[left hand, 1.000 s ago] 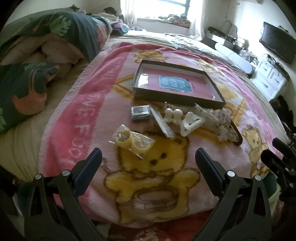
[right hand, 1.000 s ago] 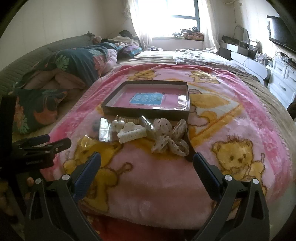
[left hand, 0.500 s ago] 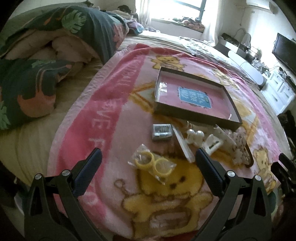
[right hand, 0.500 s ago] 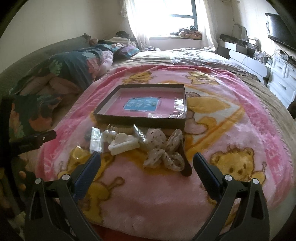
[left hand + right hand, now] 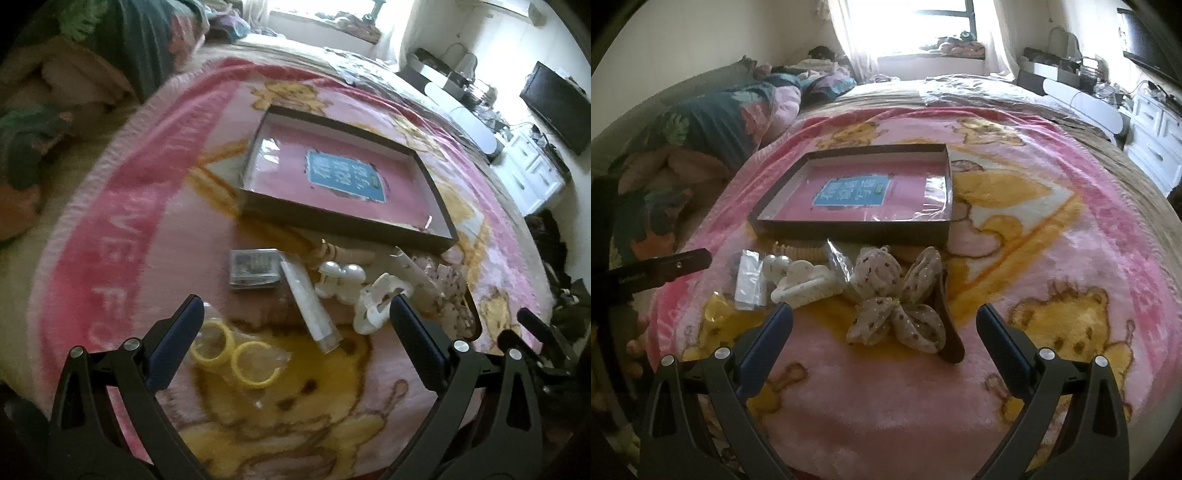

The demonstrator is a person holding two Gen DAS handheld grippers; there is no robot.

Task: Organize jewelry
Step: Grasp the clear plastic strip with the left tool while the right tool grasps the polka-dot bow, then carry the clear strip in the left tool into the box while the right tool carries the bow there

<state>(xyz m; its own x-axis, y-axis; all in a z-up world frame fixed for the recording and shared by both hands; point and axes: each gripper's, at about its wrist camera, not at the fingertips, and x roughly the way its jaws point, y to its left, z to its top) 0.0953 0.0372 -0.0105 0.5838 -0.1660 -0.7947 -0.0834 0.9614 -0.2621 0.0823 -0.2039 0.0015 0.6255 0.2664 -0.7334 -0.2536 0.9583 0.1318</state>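
While both grippers are hovering over the blanket [image 5: 1052, 229] with nothing in hand, the risks are lying mostly in how tightly the pieces are bunched. The left gripper [image 5: 295, 325] is holding its jaws wide apart and empty at the lower middle of the left wrist view, with the bag of yellow rings [image 5: 236, 350] sitting just beside its left finger. The right gripper [image 5: 884, 325] is likewise spread wide and empty, facing the spotted fabric bow [image 5: 897, 299] at the middle of its frame.

The jewelry is lying in a heap just below the tray [image 5: 849, 230], which is sitting empty at the centre of both views. Because the white claw clip [image 5: 805, 286], the pearly clip [image 5: 341, 278] and the clear tube [image 5: 310, 308] are touching or overlapping, closing on one is likely dragging a neighbour along. The slick bag could be slipping out of a pinch, and the plush pile could be snagging small pieces. The blur in the left view is making fine aim harder to judge.
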